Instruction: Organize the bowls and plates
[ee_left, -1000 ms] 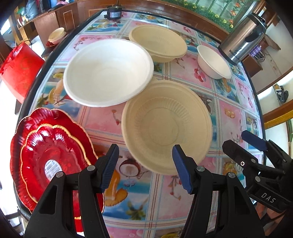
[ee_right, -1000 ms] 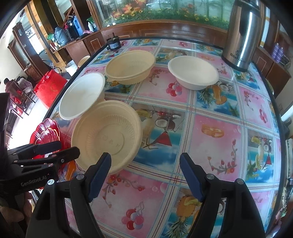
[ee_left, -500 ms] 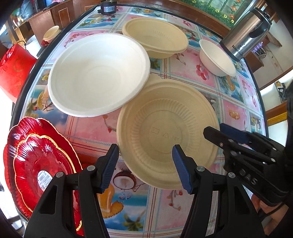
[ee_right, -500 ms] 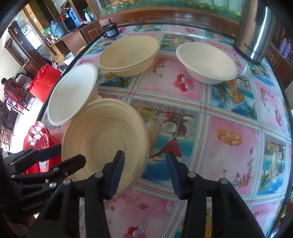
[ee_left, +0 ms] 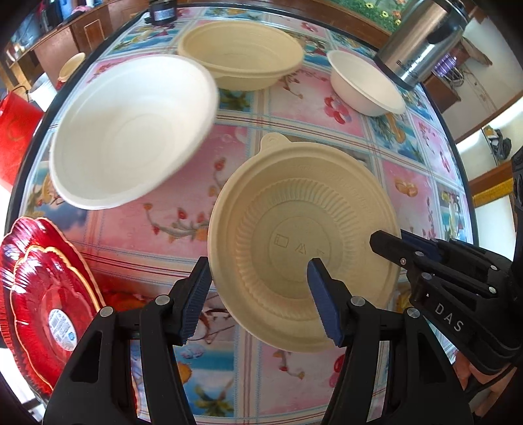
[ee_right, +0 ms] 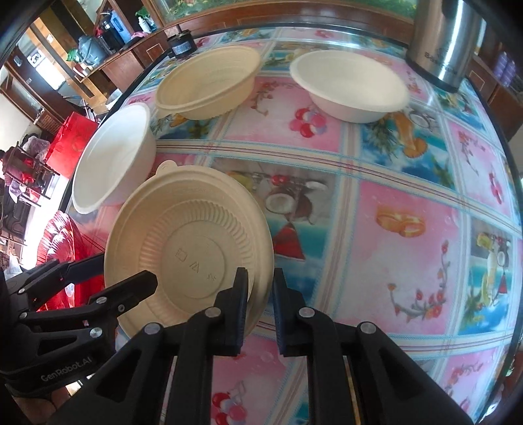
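Observation:
A tan ribbed bowl (ee_left: 304, 235) (ee_right: 189, 251) sits tilted near the table's front. My right gripper (ee_right: 260, 287) (ee_left: 389, 242) is shut on its right rim. My left gripper (ee_left: 258, 294) (ee_right: 130, 271) is open, with its fingers astride the bowl's near left rim. A large white bowl (ee_left: 130, 130) (ee_right: 114, 157) stands to the left, apart from the tan bowl. A second tan bowl (ee_left: 242, 55) (ee_right: 209, 81) and a small white bowl (ee_left: 362, 85) (ee_right: 349, 85) stand at the back. Stacked red plates (ee_left: 42, 300) (ee_right: 62, 235) lie at the front left.
A steel kettle (ee_left: 421, 39) (ee_right: 447, 42) stands at the back right. A small black device (ee_left: 161, 11) (ee_right: 183, 47) sits at the back edge. The table (ee_right: 408, 229) has a patterned fruit cloth. A red bag (ee_left: 16, 127) hangs off its left side.
My right gripper has closed on the tan bowl's right rim. The tan bowl has shifted right, away from the large white bowl. My left gripper has moved in over the bowl.

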`<action>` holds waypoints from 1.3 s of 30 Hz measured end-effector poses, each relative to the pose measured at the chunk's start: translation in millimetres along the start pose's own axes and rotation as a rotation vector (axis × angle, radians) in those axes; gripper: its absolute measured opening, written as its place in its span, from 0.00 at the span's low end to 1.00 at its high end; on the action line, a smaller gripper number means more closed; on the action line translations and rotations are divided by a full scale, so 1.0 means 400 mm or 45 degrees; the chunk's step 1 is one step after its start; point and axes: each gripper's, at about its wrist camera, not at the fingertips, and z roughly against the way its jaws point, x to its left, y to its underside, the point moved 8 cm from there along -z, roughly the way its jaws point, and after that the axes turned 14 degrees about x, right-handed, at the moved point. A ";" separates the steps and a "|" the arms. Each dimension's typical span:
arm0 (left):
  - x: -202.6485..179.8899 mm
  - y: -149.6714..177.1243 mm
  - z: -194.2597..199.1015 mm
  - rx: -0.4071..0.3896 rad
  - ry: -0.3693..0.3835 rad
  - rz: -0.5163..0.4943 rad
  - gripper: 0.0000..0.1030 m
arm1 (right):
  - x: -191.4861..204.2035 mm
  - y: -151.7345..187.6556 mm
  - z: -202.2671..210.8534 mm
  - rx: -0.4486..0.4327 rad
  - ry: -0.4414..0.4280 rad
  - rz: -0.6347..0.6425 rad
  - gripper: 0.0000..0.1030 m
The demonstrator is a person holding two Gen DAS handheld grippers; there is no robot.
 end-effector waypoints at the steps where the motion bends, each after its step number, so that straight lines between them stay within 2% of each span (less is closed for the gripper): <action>1: -0.007 0.001 -0.003 0.003 0.003 -0.007 0.55 | -0.005 0.004 0.001 -0.001 0.005 -0.002 0.13; 7: -0.035 0.001 -0.015 -0.004 -0.006 -0.038 0.46 | -0.036 0.026 0.011 -0.007 0.032 -0.028 0.13; 12: -0.040 0.002 -0.014 -0.013 0.002 -0.043 0.27 | -0.059 0.037 0.017 -0.014 0.049 -0.055 0.13; 13: -0.040 0.002 -0.014 -0.012 0.000 -0.046 0.26 | -0.064 0.040 0.019 -0.014 0.049 -0.061 0.13; 25: -0.050 0.010 0.015 -0.053 -0.007 -0.060 0.25 | -0.067 0.052 0.036 -0.038 0.052 -0.073 0.13; 39: -0.023 0.027 0.078 -0.122 -0.032 -0.042 0.25 | -0.026 0.049 0.074 -0.090 0.037 -0.040 0.13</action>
